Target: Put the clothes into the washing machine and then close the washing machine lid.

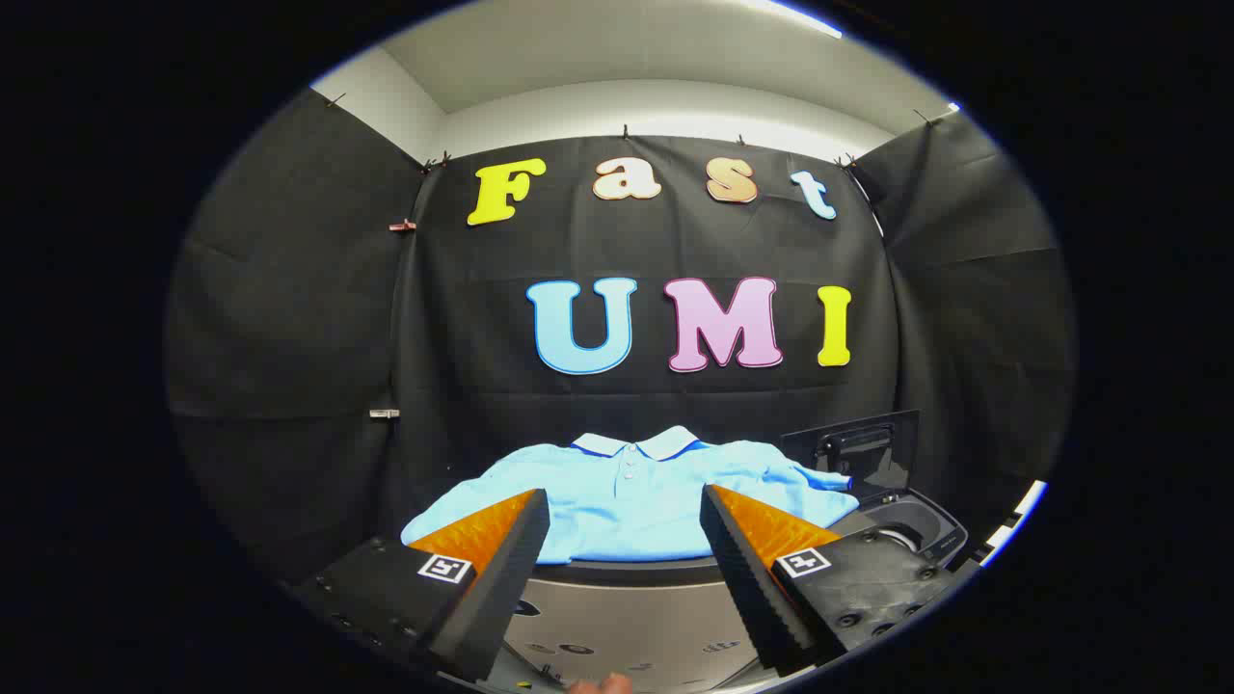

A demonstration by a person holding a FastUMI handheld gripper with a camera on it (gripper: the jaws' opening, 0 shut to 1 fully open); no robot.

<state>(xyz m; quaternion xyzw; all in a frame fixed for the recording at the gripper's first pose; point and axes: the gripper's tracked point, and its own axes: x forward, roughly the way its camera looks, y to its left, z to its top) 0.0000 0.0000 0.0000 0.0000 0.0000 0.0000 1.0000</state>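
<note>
Ahead of our tongs lies the shirt, a light blue polo spread flat with its white collar pointing away from us and its buttoned placket on the midline between the two fingers. We see its hem just beyond the fingertips, and each sleeve runs out behind one finger, so both fingers stand in front of the cloth and we cannot tell that either touches it. Our tongs are wide open and hold nothing; the fingers reach forward and level, splayed to either side of the shirt's body. The shirt rests on the dark top of the washer, whose pale front panel drops away below and between the fingers. Beyond the right finger, beside the shirt's right sleeve, we see the lid standing upright and open, with the rounded dark rim of the drum opening under it. A fingertip of a hand shows beneath the tongs.
</note>
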